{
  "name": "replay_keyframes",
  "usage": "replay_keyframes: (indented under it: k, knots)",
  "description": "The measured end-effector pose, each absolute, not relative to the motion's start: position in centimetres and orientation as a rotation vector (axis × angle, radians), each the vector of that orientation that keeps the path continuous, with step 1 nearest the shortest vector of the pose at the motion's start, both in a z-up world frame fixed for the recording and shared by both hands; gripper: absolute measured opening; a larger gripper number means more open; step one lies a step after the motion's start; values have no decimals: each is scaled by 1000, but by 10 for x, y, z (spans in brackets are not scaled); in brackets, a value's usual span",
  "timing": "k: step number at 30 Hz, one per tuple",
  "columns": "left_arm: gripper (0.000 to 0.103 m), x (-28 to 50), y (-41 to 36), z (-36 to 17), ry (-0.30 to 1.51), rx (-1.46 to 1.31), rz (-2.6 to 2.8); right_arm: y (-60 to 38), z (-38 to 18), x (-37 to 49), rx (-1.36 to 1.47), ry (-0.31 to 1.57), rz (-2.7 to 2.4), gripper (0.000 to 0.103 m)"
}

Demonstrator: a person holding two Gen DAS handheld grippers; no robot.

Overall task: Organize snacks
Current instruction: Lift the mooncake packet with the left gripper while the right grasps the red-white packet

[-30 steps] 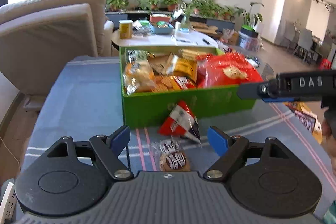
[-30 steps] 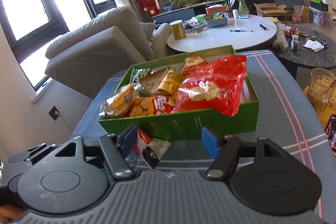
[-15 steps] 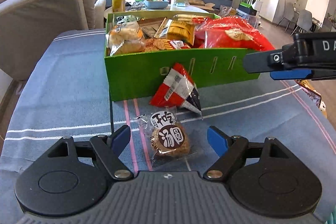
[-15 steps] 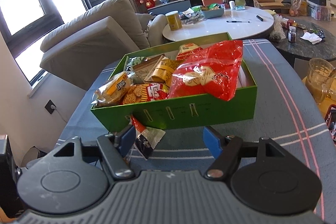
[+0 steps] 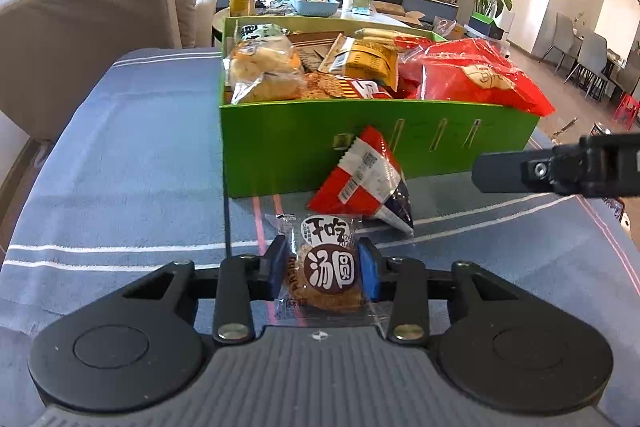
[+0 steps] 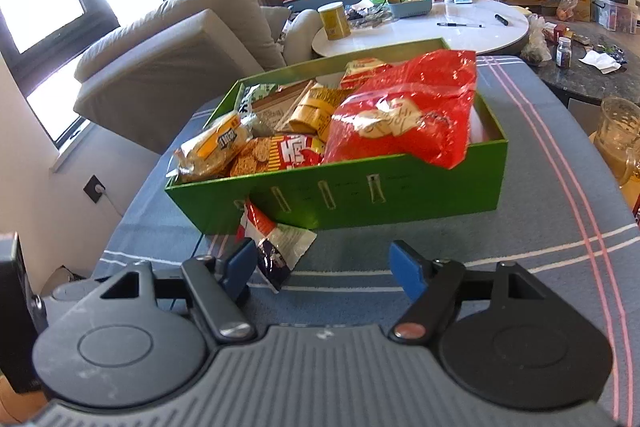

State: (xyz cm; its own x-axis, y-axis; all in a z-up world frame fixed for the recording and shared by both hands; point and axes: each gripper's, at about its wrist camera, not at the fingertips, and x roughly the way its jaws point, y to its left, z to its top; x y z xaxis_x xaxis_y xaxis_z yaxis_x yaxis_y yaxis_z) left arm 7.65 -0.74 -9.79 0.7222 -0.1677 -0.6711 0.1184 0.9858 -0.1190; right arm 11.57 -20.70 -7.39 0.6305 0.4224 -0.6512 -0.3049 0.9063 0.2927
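Half a second ago the left tongs (image 5: pixel 325 269) stood wide apart with the cookie packet (image 5: pixel 326 267) lying between them; now the blue pads (image 5: pixel 277 267) have closed in and press the packet from both sides, so the grip looks made, though the packet still seems to rest on the table (image 5: pixel 120 167). That readies it for a lift into the green box (image 5: pixel 304 147), which sits just ahead, already piled with snacks and a big red bag (image 5: pixel 476 75). The right tongs (image 6: pixel 323 269) remain open and hold nothing, hovering low over the table near the red triangular packet (image 6: pixel 276 239), which leans against the box front and is likely the next pick.
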Motion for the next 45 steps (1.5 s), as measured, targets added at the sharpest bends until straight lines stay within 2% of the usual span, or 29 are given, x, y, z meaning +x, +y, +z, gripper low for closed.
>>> replay_keyframes:
  k: [10, 32, 45]
  knots:
    - [33, 63, 13, -91, 721, -86, -111, -181, -91, 123, 96, 832, 453, 86]
    - [33, 62, 46, -86, 680, -146, -50, -132, -118, 140, -151, 775, 488, 86]
    - [33, 51, 38, -70, 639, -125, -68, -147, -89, 117, -92, 741, 527, 86]
